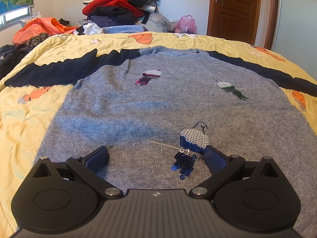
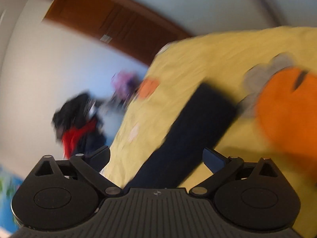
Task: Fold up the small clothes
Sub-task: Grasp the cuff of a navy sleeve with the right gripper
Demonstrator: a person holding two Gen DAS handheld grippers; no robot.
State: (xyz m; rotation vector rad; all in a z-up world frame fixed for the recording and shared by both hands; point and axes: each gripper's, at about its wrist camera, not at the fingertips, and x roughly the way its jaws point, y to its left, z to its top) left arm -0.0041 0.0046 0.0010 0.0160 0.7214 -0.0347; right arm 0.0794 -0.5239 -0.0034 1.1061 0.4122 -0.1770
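Grey sweater spread flat, navy sleeves, sequins

No readable text, numbers or brand names in either view. Only mark: a small round crosshair-like emblem, no letters, moulded on the ribbed black body of the left tongs and the same on the right tongs. The sweater carries sequin figures only, no lettering. The bedspread print is orange and white shapes, no words. Right wrist view is motion-blurred; nothing legible there.
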